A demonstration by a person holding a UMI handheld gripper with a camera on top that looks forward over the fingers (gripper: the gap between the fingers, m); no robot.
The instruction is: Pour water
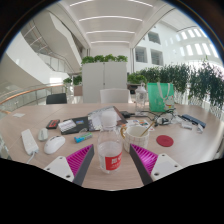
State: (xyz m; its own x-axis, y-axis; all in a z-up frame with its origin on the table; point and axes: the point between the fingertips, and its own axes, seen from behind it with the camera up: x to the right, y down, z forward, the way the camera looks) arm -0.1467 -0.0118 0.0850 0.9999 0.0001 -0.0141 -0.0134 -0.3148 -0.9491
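A clear plastic bottle [109, 145] with a red-and-white label stands upright on the wooden table [180, 150], between my fingers. My gripper [112, 160] is open: the left magenta pad [81, 158] is close against the bottle's side, while a narrow gap shows between the bottle and the right pad [145, 157]. The bottle's base is hidden below the fingers. Just beyond the right finger sits a white bowl [135, 128].
Clutter covers the far half of the table: a tall green-tinted container [160, 95], a red disc [164, 141], a blue marker [83, 137], white objects [30, 142] at the left, and a dark case [72, 125]. Chairs and planters stand behind.
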